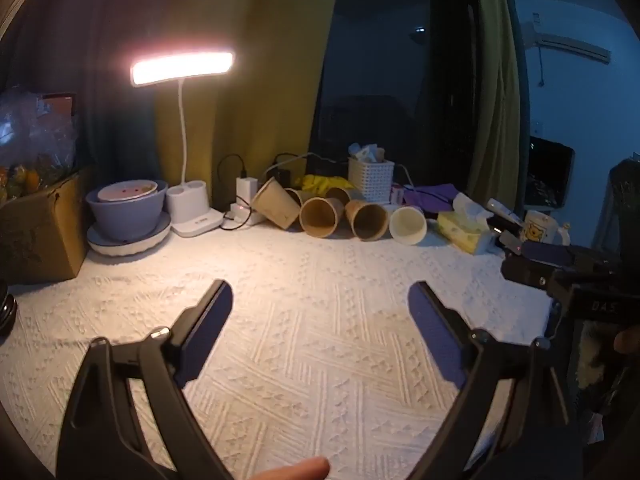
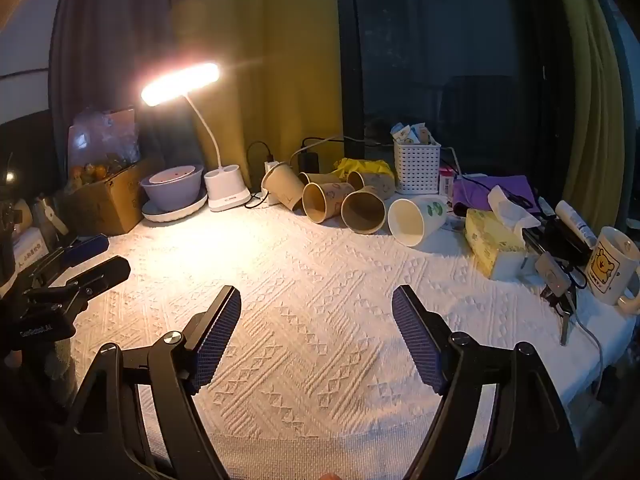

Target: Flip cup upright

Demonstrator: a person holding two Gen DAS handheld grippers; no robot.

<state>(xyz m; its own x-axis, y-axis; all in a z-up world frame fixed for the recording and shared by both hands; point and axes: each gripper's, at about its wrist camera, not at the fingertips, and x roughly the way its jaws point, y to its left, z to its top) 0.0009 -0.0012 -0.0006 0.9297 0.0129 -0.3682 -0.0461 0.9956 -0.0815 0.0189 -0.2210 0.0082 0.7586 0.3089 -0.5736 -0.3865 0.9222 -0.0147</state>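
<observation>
Both grippers, left and right, hang wide open and empty over the cloth. The cups lie tipped in a touching row at the back, so grabbing one may nudge its neighbours rolling, or crush paper.

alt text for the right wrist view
The open right tool hovers over a white textured tablecloth, holding nothing. Beyond it, paper cups lie on their sides near a lit desk lamp; a bear mug stands at right.
</observation>
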